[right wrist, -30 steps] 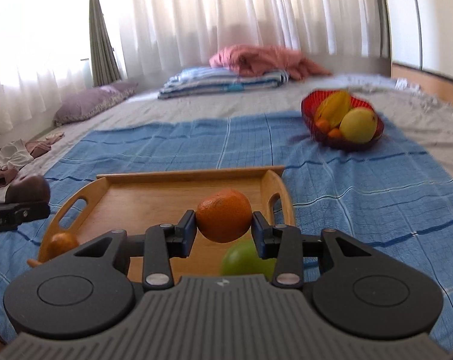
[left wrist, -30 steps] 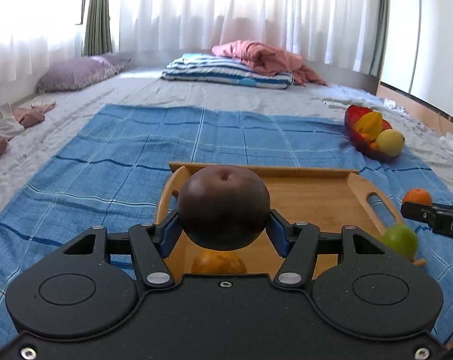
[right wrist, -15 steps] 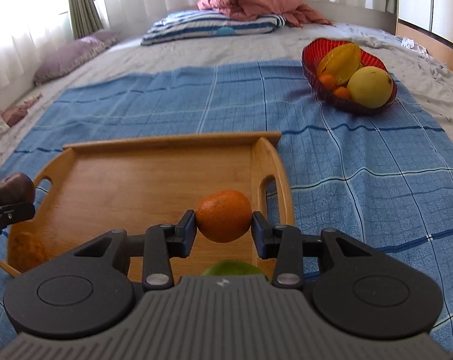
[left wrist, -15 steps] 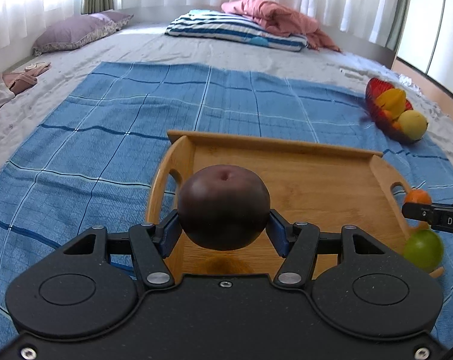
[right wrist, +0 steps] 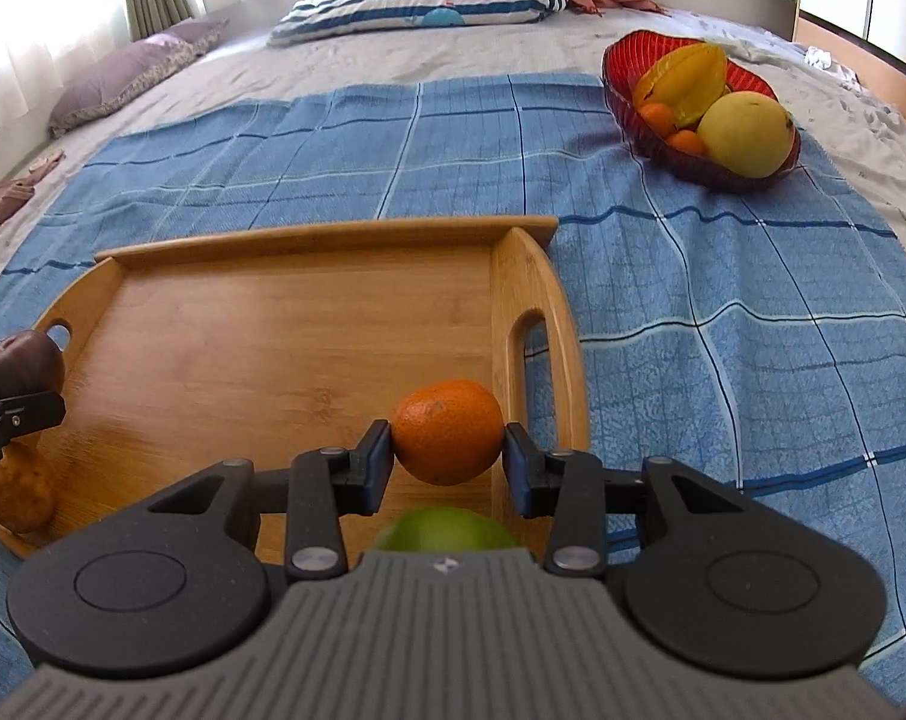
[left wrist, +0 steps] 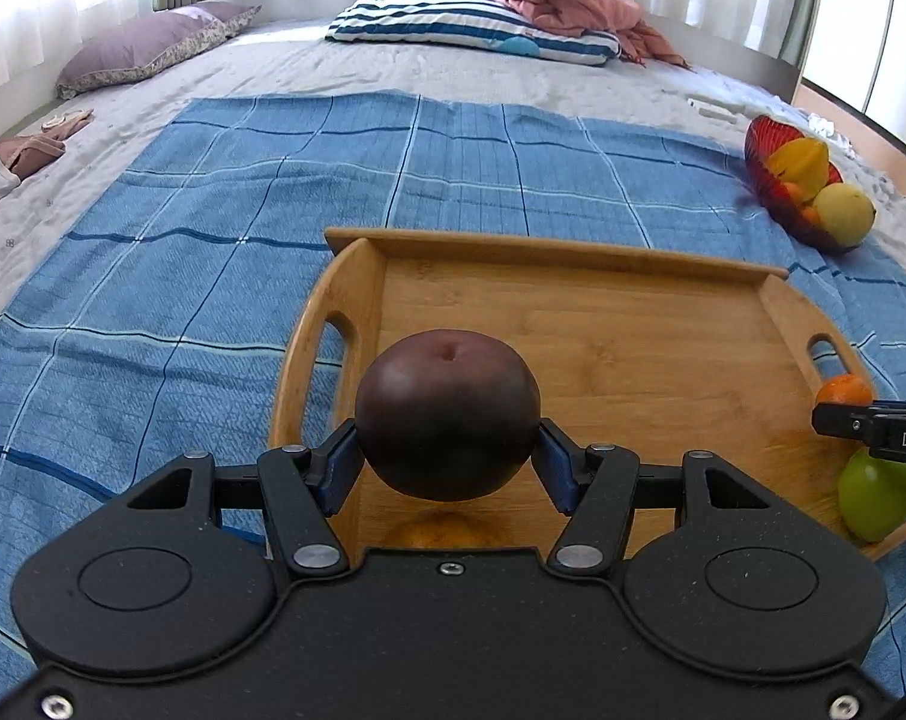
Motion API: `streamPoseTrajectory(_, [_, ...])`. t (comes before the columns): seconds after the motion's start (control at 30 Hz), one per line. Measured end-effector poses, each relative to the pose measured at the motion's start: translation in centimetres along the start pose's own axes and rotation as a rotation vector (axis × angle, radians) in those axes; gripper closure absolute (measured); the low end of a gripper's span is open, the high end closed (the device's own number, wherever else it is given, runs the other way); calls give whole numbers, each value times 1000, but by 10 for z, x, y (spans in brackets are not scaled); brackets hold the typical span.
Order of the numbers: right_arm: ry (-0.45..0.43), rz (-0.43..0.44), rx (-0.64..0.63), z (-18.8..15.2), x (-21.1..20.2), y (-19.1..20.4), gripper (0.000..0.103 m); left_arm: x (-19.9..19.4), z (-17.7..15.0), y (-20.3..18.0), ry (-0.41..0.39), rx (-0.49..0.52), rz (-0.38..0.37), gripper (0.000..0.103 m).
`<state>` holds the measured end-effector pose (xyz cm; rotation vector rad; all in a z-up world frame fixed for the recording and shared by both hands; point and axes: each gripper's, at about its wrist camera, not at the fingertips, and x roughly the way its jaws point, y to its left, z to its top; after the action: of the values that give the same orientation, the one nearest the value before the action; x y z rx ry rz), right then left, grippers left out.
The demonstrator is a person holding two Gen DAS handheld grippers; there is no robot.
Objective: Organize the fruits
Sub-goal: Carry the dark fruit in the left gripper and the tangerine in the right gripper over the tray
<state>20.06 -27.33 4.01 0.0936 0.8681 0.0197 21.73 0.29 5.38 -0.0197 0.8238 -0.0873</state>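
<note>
The left gripper is clamped on a dark purple fruit, its dimple turned up and away; the fruit is round, with no long axis to speak of. The right gripper pinches an orange — equally round. Both hang over the near end of the wooden tray, a green fruit just below the right claw. This looks like the placing step; next, lower each and let go gently. Beyond, well apart, sits the red bowl.
</note>
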Motion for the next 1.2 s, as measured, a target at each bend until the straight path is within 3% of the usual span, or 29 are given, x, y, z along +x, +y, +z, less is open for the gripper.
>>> streamPoseTrajectory(1.07, [3,8,-18,-5,7,4,59,14,-11,6,18,-14,-8,44])
streamPoseTrajectory(1.13, [2,8,-17,-5,7,3,58,14,-11,6,18,-16,-10,44])
streamPoseTrajectory(1.2, [0,10,-13,-5,7,3,49,13,-11,7,18,-25,-13,44])
